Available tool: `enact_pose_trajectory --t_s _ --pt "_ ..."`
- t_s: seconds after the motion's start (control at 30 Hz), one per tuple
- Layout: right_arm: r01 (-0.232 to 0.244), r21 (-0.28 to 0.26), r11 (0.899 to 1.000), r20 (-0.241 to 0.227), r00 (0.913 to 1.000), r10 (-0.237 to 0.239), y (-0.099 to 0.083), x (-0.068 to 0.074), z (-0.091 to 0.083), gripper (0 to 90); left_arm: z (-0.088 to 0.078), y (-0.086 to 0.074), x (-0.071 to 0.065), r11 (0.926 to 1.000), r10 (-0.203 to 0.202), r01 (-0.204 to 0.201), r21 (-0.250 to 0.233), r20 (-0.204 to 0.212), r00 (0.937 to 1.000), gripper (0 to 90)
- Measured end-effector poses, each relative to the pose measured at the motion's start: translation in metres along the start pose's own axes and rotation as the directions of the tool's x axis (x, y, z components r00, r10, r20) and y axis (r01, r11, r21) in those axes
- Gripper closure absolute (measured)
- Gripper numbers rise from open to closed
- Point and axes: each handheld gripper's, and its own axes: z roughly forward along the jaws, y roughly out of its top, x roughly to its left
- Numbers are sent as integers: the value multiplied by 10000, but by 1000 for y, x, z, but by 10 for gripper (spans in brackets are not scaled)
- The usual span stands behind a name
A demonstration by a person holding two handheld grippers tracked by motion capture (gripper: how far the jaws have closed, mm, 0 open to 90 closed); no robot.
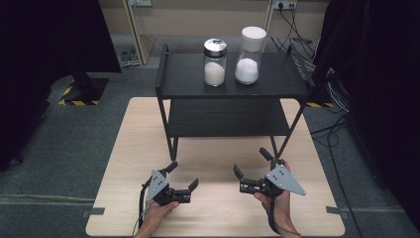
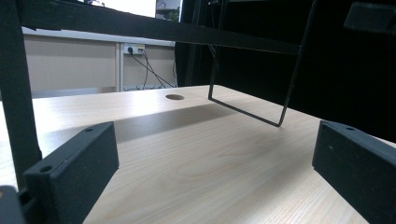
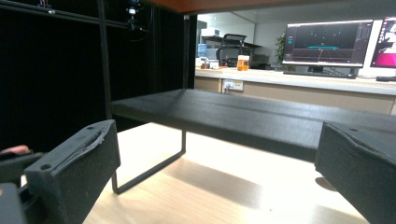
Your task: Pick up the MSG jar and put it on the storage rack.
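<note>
Both tools are sitting low over the desk (image 1: 213, 163) right now, jaws spread wide, nothing in either one. Left tool (image 1: 184, 177) is near the front edge on its side, right tool (image 1: 250, 162) just in front of the rack's (image 1: 168, 82) right leg.

The two jars are up on the rack's top shelf, well away from both tools: the metal-lid jar (image 1: 215, 62) on the left, the white-lid jar (image 1: 250, 55) just beside it on the right, both upright with white powder in the bottom half.

My guess is the step here is the reach up to a jar. I'd lift first and clear the shelf edge before going forward, since the right gripper view has the lower shelf (image 3: 261, 119) right ahead of it. Come in level, take the glass body below the lid, and keep the jaws wide until they're either side of it. The jars stand close, so mind the neighbor.
</note>
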Motion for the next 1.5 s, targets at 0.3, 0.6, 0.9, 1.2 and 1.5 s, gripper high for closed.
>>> enact_pose_trajectory --t_s 0.3,0.6,0.9,1.2,1.5 --pt "-118 377 9992 -31 9999 119 -29 4 -6 3 0 0 0 10000 3 -3 10 3 10000 0" --pt "-215 626 9978 -9 9998 216 -48 5 -11 2 1 -1 0 10000 -33 33 59 13 10000 0" --pt "-130 841 9964 -96 9999 138 -58 7 -12 2 1 -1 0 10000 -56 55 78 34 10000 0" --pt "-245 790 9966 -16 9997 247 -62 5 -16 3 0 -3 1 9997 -193 195 134 -118 9997 0" --pt "-323 790 9964 -42 9995 328 -64 5 -15 2 -3 -3 0 9998 -196 199 86 -258 9995 0"
